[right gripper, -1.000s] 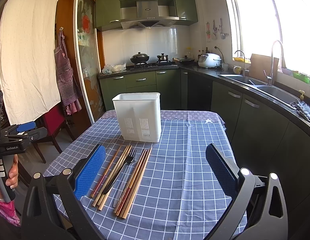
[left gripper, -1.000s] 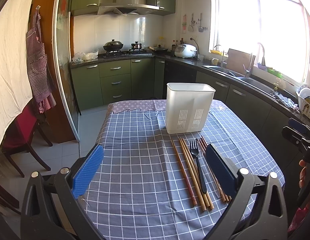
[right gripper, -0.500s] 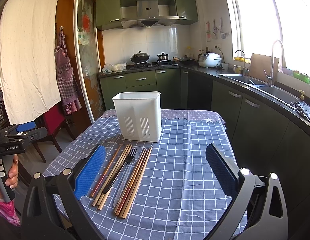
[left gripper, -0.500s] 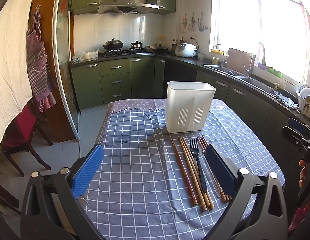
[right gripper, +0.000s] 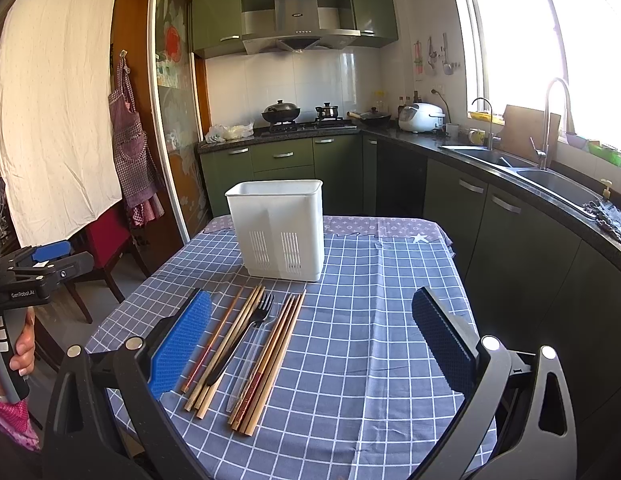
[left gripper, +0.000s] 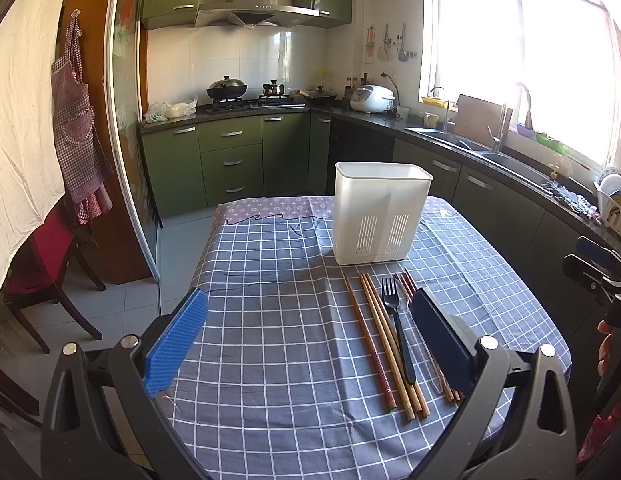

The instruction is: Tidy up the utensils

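Note:
A white slotted utensil holder [left gripper: 380,213] stands upright on the blue checked tablecloth [left gripper: 278,320]; it also shows in the right wrist view [right gripper: 279,229]. In front of it lie several wooden chopsticks [left gripper: 384,342], a black fork [left gripper: 396,330] and a clear plastic utensil [right gripper: 250,354]. They appear in the right wrist view as chopsticks [right gripper: 234,344] and fork [right gripper: 246,330]. My left gripper [left gripper: 310,332] is open and empty, above the near table edge, its right finger over the right-hand chopsticks. My right gripper [right gripper: 310,336] is open and empty, to the right of the utensils.
Green kitchen cabinets [left gripper: 230,160], a stove with pots [left gripper: 250,94] and a sink [right gripper: 530,168] run along the far and right walls. A red chair [left gripper: 42,264] stands left of the table. The left gripper's handle [right gripper: 34,276] shows at the right view's left edge.

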Available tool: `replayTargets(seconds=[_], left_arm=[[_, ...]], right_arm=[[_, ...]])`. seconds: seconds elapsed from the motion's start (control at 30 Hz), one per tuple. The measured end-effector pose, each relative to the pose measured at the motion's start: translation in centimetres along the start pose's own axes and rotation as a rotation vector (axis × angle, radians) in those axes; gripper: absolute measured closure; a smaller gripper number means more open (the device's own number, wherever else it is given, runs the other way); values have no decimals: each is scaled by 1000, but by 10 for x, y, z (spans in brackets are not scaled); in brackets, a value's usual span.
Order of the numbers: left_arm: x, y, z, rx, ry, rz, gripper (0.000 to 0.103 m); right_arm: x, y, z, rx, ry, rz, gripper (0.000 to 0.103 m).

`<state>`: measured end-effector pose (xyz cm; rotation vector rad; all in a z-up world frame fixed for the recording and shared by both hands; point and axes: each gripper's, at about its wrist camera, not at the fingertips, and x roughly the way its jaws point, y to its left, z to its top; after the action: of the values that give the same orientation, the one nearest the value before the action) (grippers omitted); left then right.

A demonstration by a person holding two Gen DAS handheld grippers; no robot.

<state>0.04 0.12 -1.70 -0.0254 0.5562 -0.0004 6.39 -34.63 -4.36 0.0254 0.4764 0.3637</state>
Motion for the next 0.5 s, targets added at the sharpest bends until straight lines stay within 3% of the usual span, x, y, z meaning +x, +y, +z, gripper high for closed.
replayTargets(seconds=[0.27,0.5], left_arm=[[7,-1,-2,1,23,-7,6],[59,-4,5,-20,191,-57,6]], right_arm=[[10,-1,0,-2,27,3,4],[51,-32,2,51,160,-37,4]])
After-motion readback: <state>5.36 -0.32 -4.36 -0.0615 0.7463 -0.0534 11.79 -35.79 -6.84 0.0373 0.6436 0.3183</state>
